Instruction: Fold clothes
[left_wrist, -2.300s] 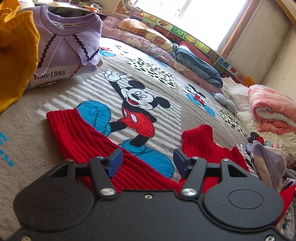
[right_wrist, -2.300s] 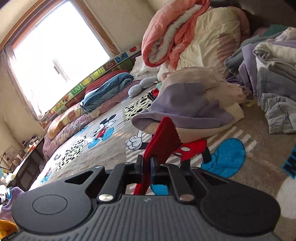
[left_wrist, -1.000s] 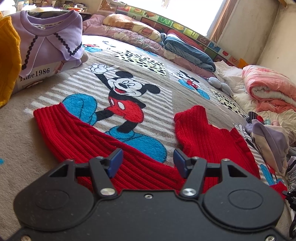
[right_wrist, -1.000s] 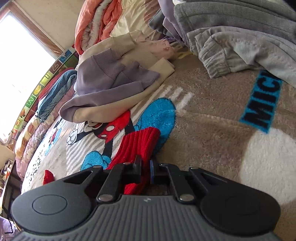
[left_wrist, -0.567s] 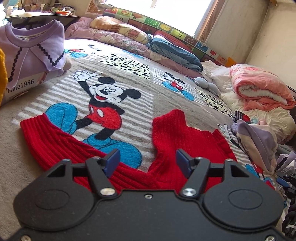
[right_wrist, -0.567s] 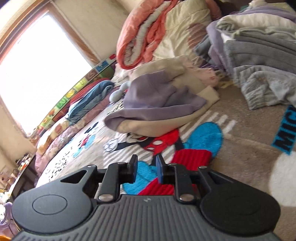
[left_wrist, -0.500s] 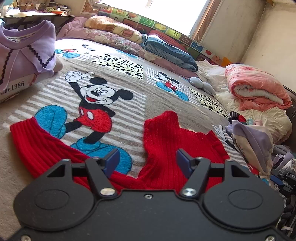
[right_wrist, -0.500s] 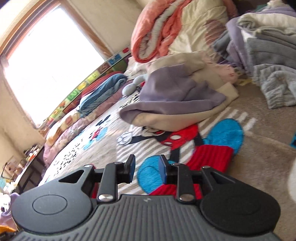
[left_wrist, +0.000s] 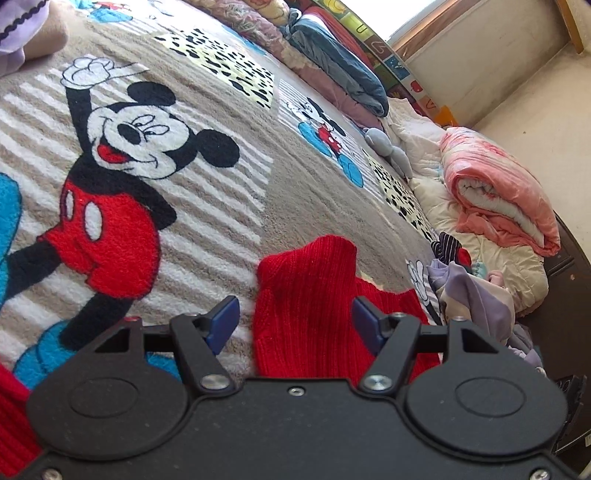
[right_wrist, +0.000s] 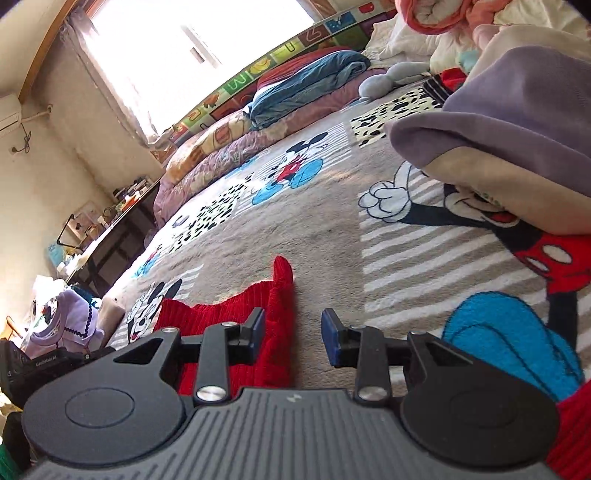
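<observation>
Red ribbed knit garment (left_wrist: 306, 295) lies flat on a cartoon-mouse fleece blanket (left_wrist: 221, 206). In the left wrist view its raised corner peaks at about 12 o'clock from the tool, and the cloth runs down under the tool body; another red strip shows at 8 o'clock along the frame's edge.

Left gripper (left_wrist: 294, 320): jaws spread wide, blue pads (left_wrist: 223, 320) clear of each other, nothing pinched. The red knit sits in the gap between them, closer to the right-hand pad. Whether the pads touch the fabric cannot be told.

Right gripper (right_wrist: 291, 336): jaws also spread, holding nothing. In this view the red garment (right_wrist: 273, 314) lies at 10 to 11 o'clock, its edge passing just beside or under the left-hand pad; bare blanket (right_wrist: 332, 236) fills the rest of the gap. A further red piece shows at 4 o'clock near the frame's corner.

Surroundings, left wrist view: rolled pink quilt (left_wrist: 498, 192) at 2 o'clock; lilac and cream clothes heap (left_wrist: 476, 291) at 3 o'clock, just beside the red knit; folded blue bedding (left_wrist: 332, 62) at 12 o'clock, far side.

Right wrist view: purple-and-beige garment (right_wrist: 517, 122) at 2 o'clock, resting on the blanket; lilac top with dark trim (right_wrist: 70, 317) at 9 o'clock; bright window (right_wrist: 192, 40) at 11 o'clock.
</observation>
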